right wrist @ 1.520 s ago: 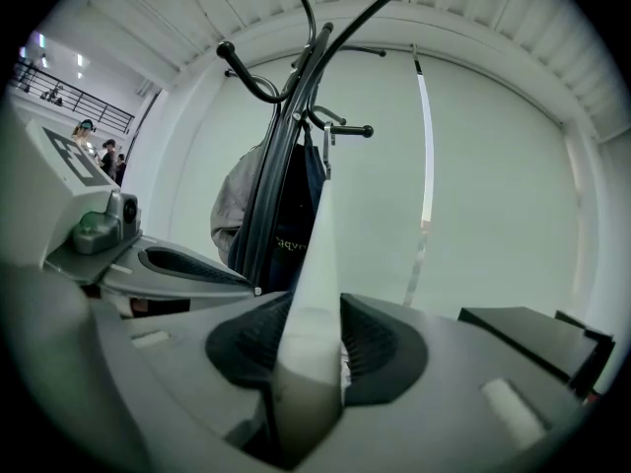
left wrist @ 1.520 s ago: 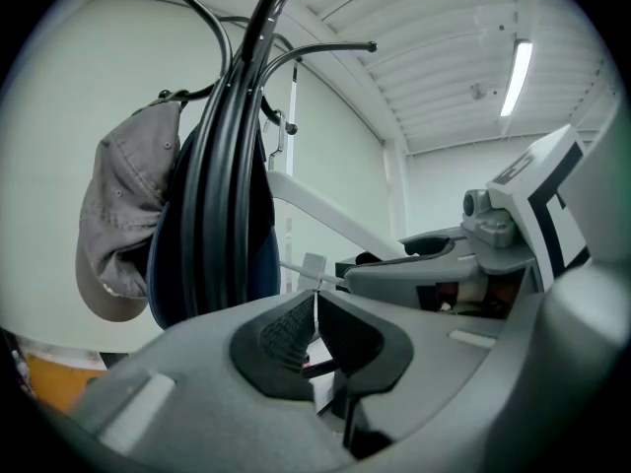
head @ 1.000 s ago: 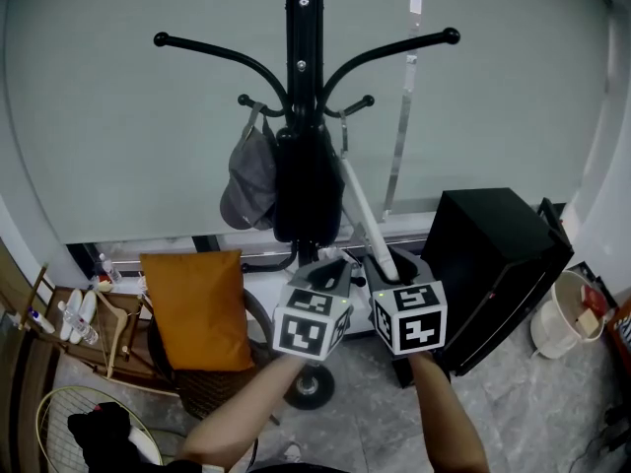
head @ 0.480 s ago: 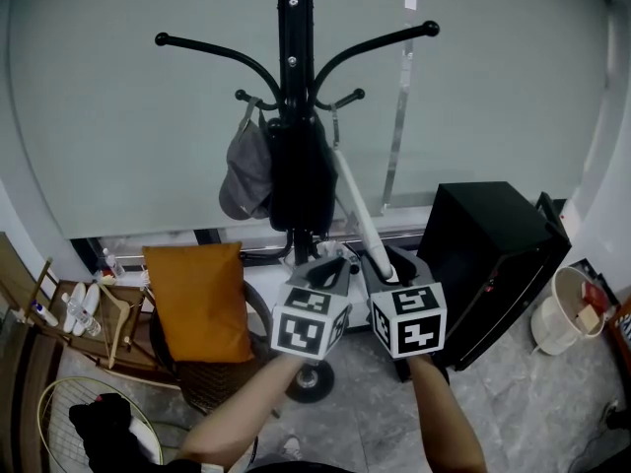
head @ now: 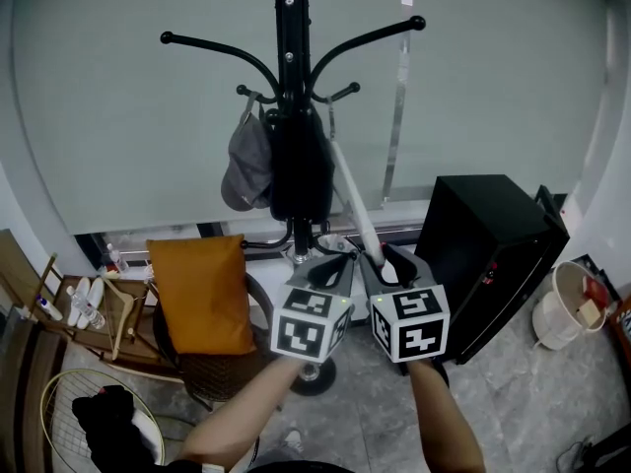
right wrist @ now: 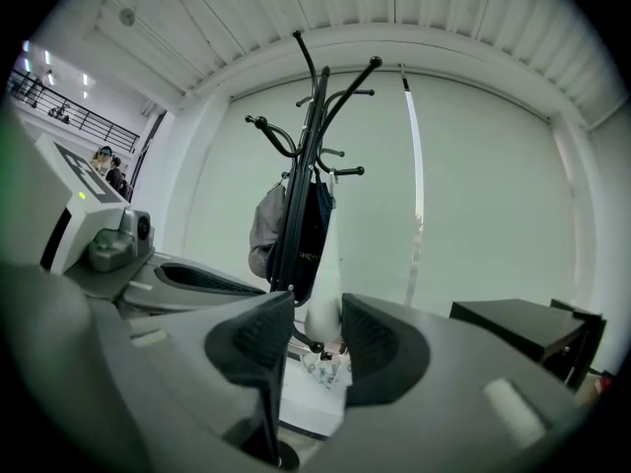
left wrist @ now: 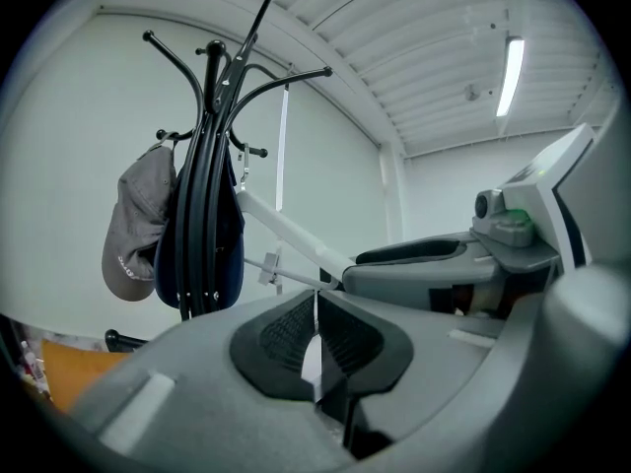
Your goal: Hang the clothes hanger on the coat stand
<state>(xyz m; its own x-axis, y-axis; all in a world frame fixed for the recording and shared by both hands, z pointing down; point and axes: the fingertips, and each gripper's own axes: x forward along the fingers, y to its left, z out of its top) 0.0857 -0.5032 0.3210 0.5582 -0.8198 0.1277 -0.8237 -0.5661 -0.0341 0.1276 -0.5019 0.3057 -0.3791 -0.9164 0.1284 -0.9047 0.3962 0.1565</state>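
**A:** Where's the hanger?

**B:** The white clothes hanger (head: 351, 201) slants down from the black coat stand (head: 289, 67) toward the person. Its metal hook is up beside the stand's short lower arm on the right. I can't tell whether it rests on that arm.

**A:** And the jaws?

**B:** The right gripper (right wrist: 317, 311) has its jaws clamped on the low end of the hanger's white arm, a pad on each side. The left gripper (left wrist: 315, 299) sits just beside it. Its jaws are clenched to a slit, and the hanger's thin lower rod runs straight into their tips.

**A:** What else is on the stand?

**B:** A grey cap (head: 248, 166) hangs from the short lower arm on the left. A dark bag (head: 301, 180) hangs against the pole, touching the cap. The long upper arms are bare.

**A:** Around it?

**B:** An orange cushion (head: 202, 294) leans on a chair left of the base, and a black cabinet (head: 493, 254) stands on the floor to the right.
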